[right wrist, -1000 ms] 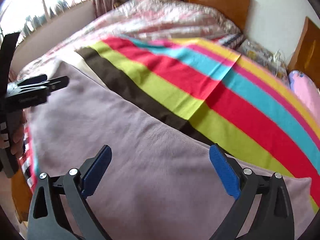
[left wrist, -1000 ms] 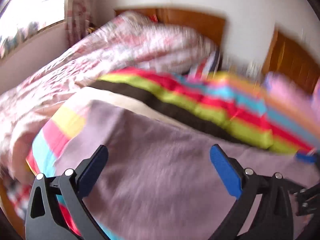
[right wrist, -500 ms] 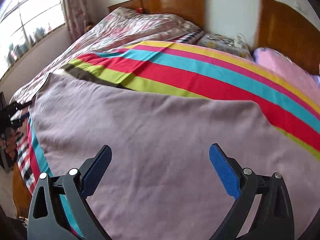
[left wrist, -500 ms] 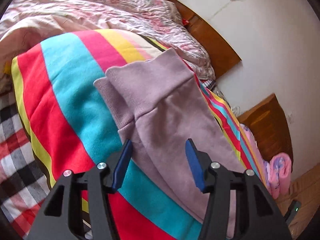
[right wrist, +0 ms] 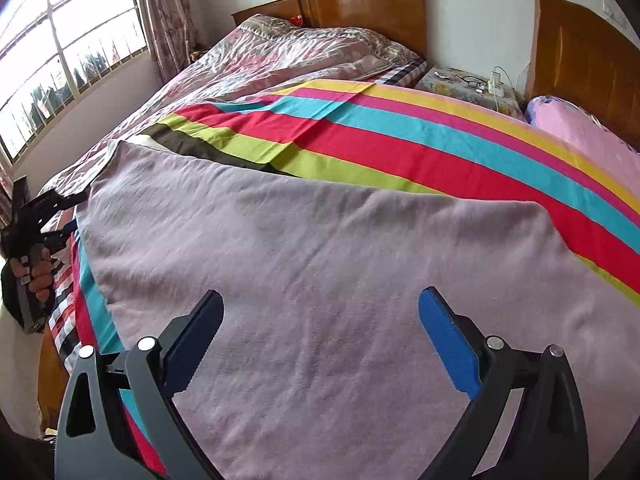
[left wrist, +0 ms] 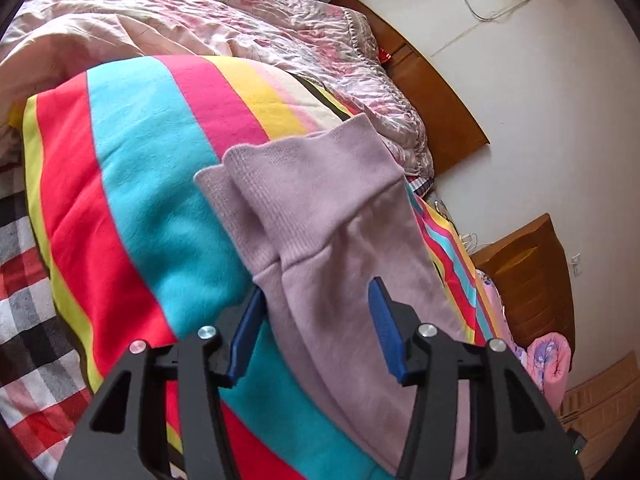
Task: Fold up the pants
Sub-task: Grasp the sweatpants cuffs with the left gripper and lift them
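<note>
- The mauve fleece pants (right wrist: 320, 280) lie spread flat on the rainbow-striped blanket (right wrist: 420, 152) that covers the wooden-headboard bed (right wrist: 360, 8), near its foot edge.
- In the left wrist view the ribbed ankle cuffs (left wrist: 304, 184) lie stacked one on the other, so the legs seem already laid together lengthwise; that first fold looks done.
- The left gripper (left wrist: 316, 320) hovers low over the leg just behind the cuffs, its blue pads partly apart, straddling the cloth without pinching it.
- The right gripper (right wrist: 320, 340) hangs above the broad middle of the pants with its jaws spread wide and nothing between them.
- No crosswise fold shows yet: the garment still lies at full length.
- Judged from this, what remains is gripping the cuff end, carrying it toward the waist, and smoothing the bundle.
</note>
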